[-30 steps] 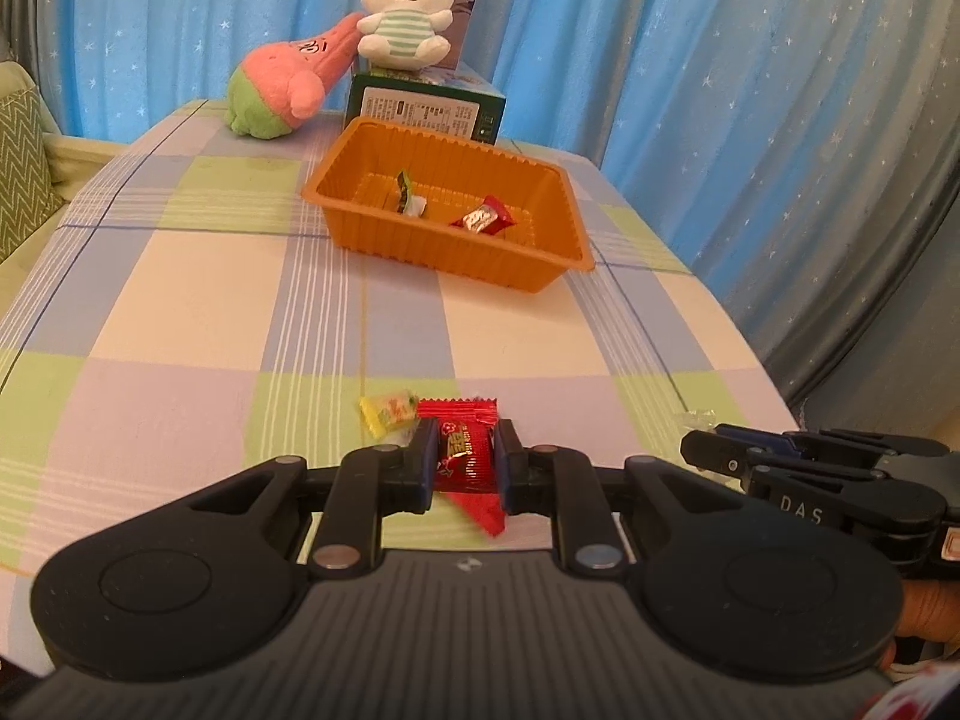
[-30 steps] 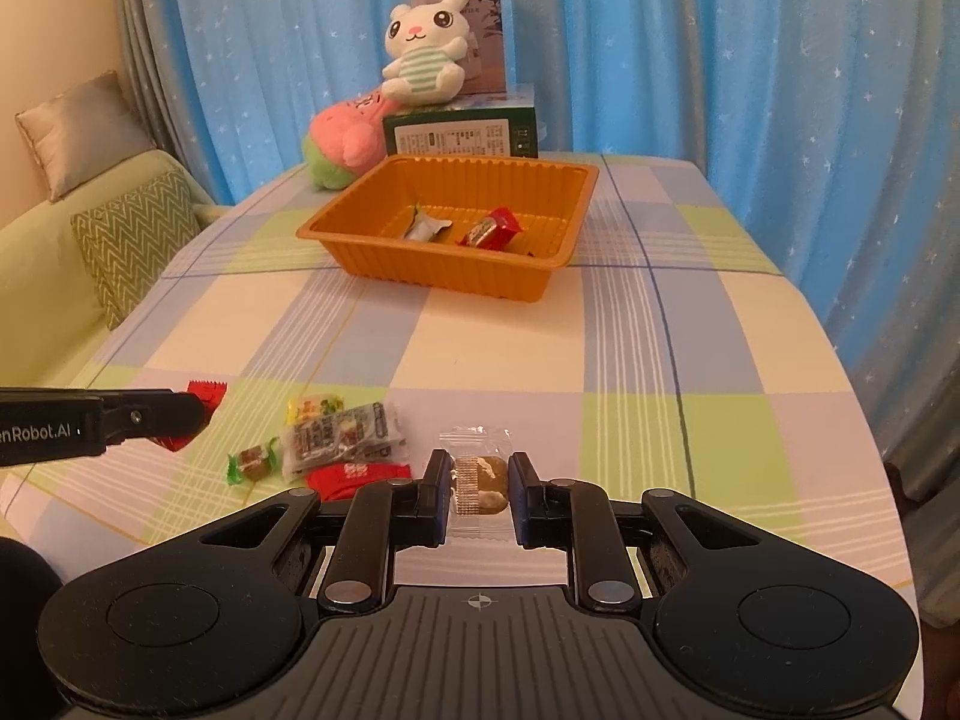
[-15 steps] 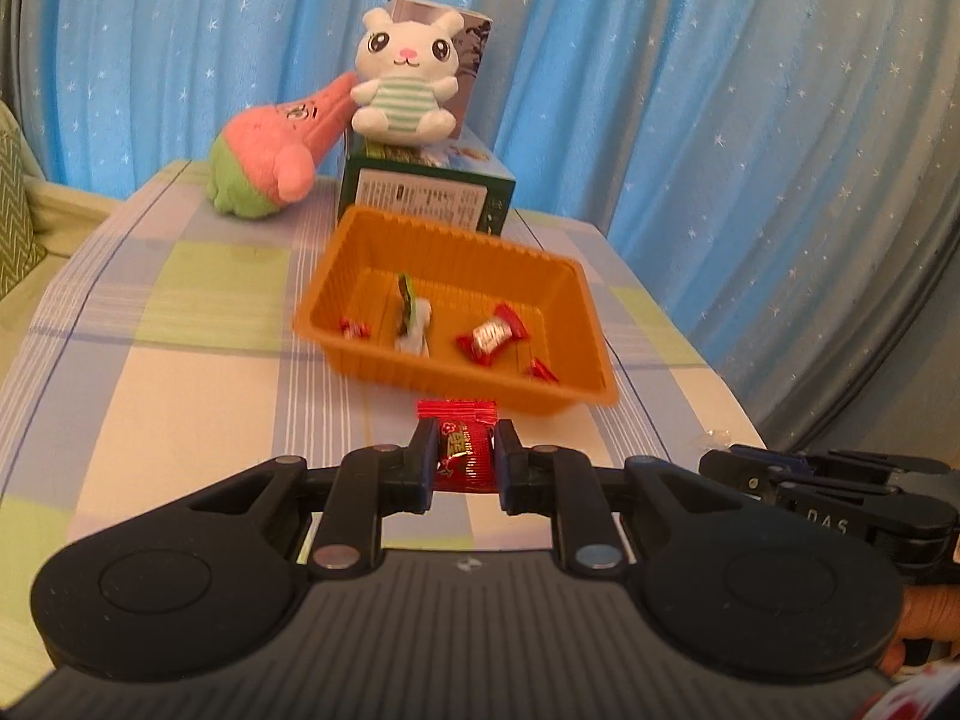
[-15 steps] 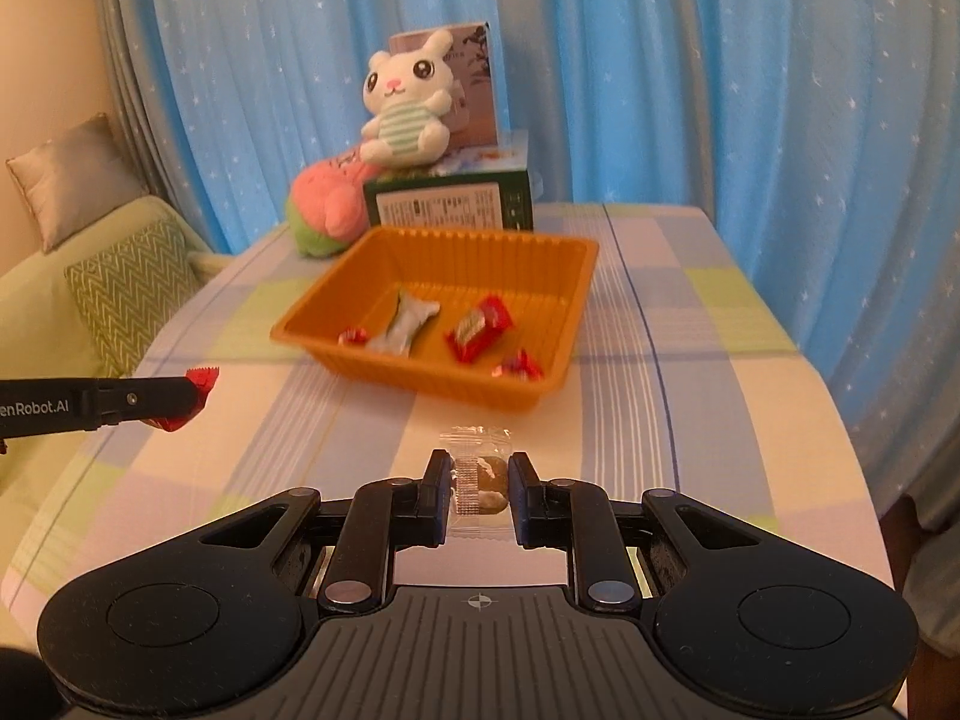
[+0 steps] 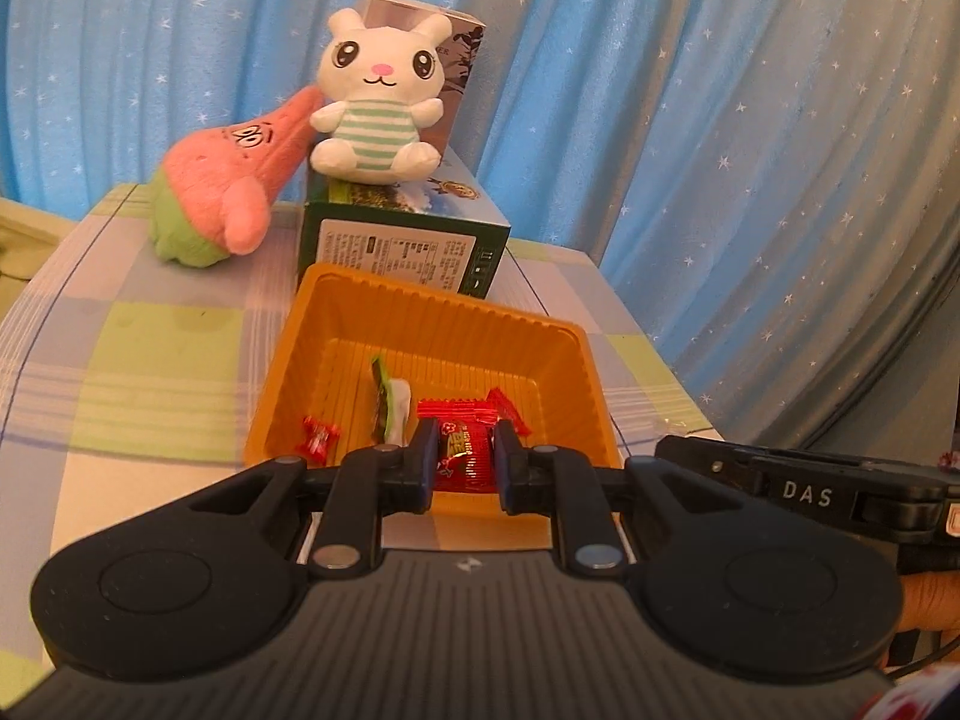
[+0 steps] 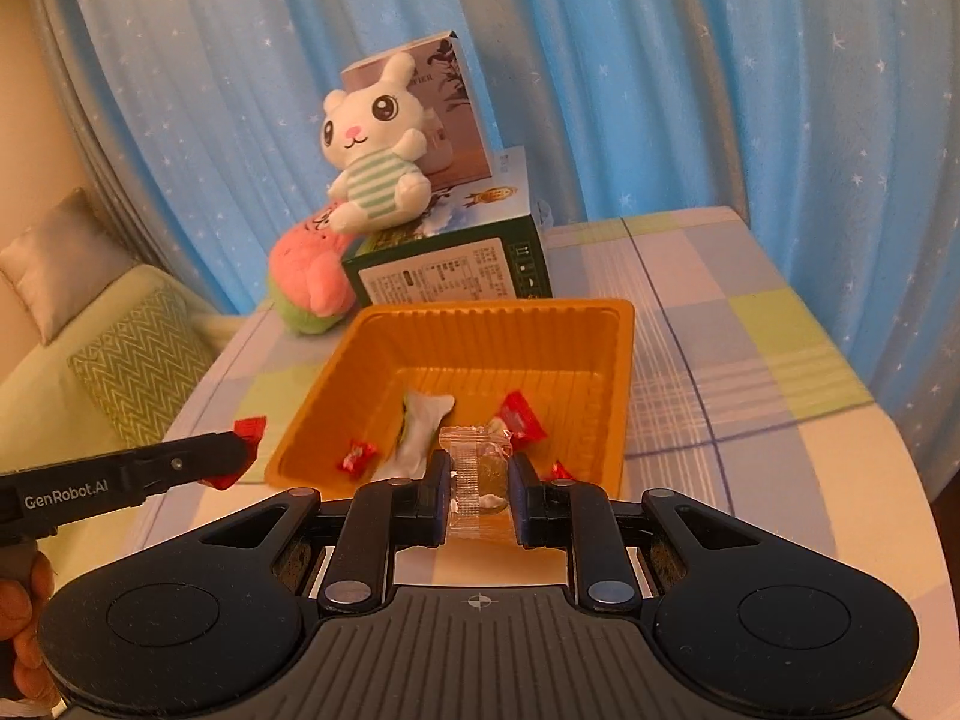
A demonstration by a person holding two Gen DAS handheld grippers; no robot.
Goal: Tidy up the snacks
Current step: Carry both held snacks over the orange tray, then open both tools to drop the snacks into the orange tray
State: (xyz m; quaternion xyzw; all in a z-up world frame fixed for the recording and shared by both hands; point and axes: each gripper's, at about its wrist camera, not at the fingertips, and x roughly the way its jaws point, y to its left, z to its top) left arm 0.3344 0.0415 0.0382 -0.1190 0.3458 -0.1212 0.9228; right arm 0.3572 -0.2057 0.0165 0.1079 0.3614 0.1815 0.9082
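My left gripper point(image 5: 463, 456) is shut on a red snack packet point(image 5: 465, 463), held at the near rim of the orange tray point(image 5: 576, 360). In the right wrist view my right gripper point(image 6: 480, 486) is shut on a clear-wrapped snack point(image 6: 477, 483), also over the near edge of the orange tray point(image 6: 618, 372). Inside the tray lie a white and green packet point(image 6: 423, 423), a small red candy point(image 6: 357, 456) and red wrapped sweets point(image 6: 519, 417). The left gripper point(image 6: 240, 456) shows at the left of the right wrist view with the red packet point(image 6: 249, 427) sticking out. The right gripper's side point(image 5: 798, 489) shows at the left wrist view's right edge.
Behind the tray stands a green box point(image 5: 402, 240) with a white plush rabbit point(image 5: 378, 102) on top and a brown carton behind it. A pink and green plush point(image 5: 222, 204) leans beside it. The checked tablecloth point(image 6: 750, 372) spreads to the right. A sofa with cushions point(image 6: 138, 360) is left, blue curtains behind.
Both grippers moved forward and a little up from the near table to the tray's near edge, each keeping its snack. The loose snacks on the table dropped out of view.
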